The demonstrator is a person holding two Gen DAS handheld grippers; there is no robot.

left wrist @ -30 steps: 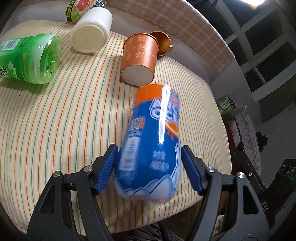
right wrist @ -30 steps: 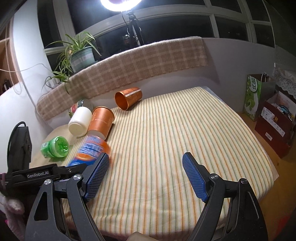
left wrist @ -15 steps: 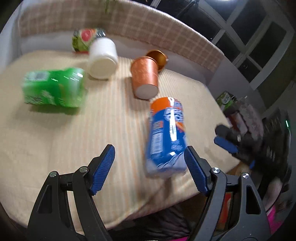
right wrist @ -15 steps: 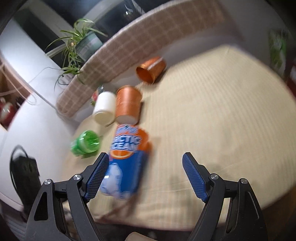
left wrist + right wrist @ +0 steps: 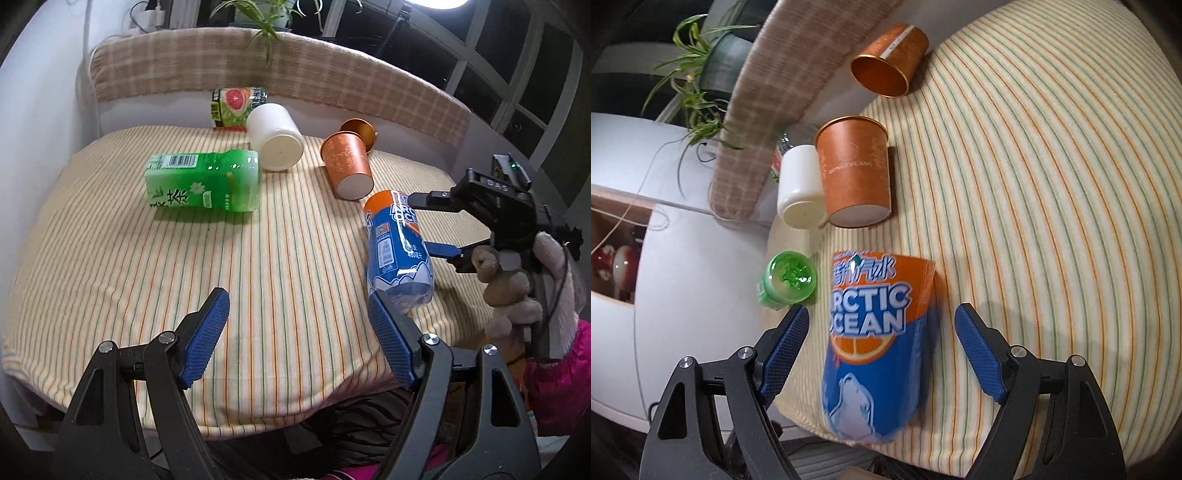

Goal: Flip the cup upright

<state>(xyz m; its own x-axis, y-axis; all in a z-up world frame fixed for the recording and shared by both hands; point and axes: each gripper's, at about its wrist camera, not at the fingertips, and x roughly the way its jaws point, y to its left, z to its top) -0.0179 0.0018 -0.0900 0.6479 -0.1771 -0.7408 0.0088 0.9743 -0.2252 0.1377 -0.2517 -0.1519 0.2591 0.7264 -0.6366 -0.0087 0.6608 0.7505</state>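
Observation:
A blue and orange Arctic Ocean cup (image 5: pixel 879 347) lies on its side on the striped cloth near the front edge; it also shows in the left wrist view (image 5: pixel 397 251). My right gripper (image 5: pixel 881 350) is open, its jaws on either side of the cup without touching it; it is seen from the side in the left wrist view (image 5: pixel 439 227). My left gripper (image 5: pixel 297 336) is open and empty, pulled back left of the cup.
An orange paper cup (image 5: pixel 855 171), a white cup (image 5: pixel 801 192), a copper cup (image 5: pixel 888 61) and a green bottle (image 5: pixel 203 181) lie on the striped table (image 5: pixel 110 258). A grapefruit carton (image 5: pixel 236 105) stands at the back. The table's front edge is close.
My left gripper has drawn back from the Arctic Ocean cup and shifted left. My right gripper has swung over and down, and now straddles that cup.

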